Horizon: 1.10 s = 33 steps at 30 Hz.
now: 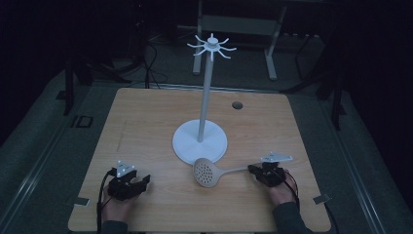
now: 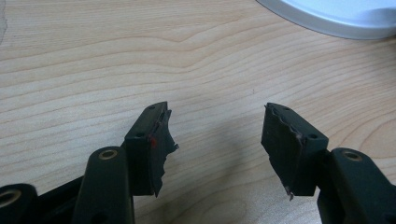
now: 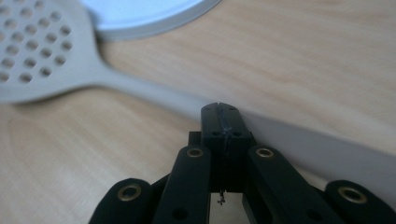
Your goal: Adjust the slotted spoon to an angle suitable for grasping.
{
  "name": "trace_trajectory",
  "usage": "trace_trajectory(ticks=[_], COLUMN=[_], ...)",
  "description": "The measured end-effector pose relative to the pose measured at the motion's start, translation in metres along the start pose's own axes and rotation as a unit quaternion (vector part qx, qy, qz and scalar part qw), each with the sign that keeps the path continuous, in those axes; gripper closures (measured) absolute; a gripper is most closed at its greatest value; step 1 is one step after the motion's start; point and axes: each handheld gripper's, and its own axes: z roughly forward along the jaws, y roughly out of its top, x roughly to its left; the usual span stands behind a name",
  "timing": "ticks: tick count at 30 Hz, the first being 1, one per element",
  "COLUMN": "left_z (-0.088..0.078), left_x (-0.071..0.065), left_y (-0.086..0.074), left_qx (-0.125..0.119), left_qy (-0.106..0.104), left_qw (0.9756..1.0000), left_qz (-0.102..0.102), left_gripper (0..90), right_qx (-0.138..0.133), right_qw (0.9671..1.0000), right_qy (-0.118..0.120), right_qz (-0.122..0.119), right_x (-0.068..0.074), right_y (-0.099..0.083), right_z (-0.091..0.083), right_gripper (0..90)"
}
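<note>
**A:** What's on the left side of the table (image 1: pixel 146 117)?

**B:** My left claw (image 2: pixel 217 135) rests near the seven o'clock corner, jaws spread wide with only bare wood between them. I'd say it's parked there to stay out of the way.

**A:** And in the middle?

**B:** The white stand (image 1: pixel 200 141) sits at the centre, its hook crown up top. The slotted spoon (image 1: pixel 207 172) lies flat just at six o'clock of the stand's base, bowl almost touching the rim, handle pointing toward three o'clock.

**A:** Then the right?

**B:** My right claw (image 3: pixel 221 112) is at about five o'clock, jaws pressed fully together, with nothing pinched. The spoon handle passes just beside the tip; I can't tell if it touches. My guess is I'm nudging it rather than gripping.
</note>
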Motion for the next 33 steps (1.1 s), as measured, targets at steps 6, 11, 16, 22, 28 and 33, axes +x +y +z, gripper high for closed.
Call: trace_trajectory(ticks=[6,11,16,22,28,33], left_z=[0.0,0.0,0.0,-0.001,-0.001,-0.001], left_x=[-0.001,0.001,-0.001,0.0,0.0,0.0], left_y=[0.0,0.0,0.0,-0.001,-0.001,-0.001], left_qx=[0.001,-0.001,0.001,-0.001,-0.001,-0.001], left_qy=[0.0,0.001,0.001,0.002,0.003,0.003], left_qw=[1.0,1.0,1.0,1.0,1.0,1.0], left_qz=[0.001,-0.003,0.002,-0.002,-0.001,-0.001], left_gripper=[42.1,42.1,42.1,42.1,42.1,42.1], right_qx=[-0.035,-0.035,-0.029,-0.013,-0.004,-0.011], right_qw=[0.9948,0.9855,0.9796,0.9741,0.9744,0.9793], right_qy=[-0.065,-0.115,-0.151,-0.182,-0.174,-0.153], right_qz=[0.07,0.12,0.13,0.134,0.143,0.132], right_x=[-0.031,-0.048,-0.058,-0.073,-0.079,-0.073], right_y=[0.005,0.0,-0.011,-0.013,-0.016,-0.015], right_z=[-0.01,-0.018,-0.026,-0.025,-0.018,-0.013], right_gripper=[90.0,90.0,90.0,90.0,90.0,90.0])
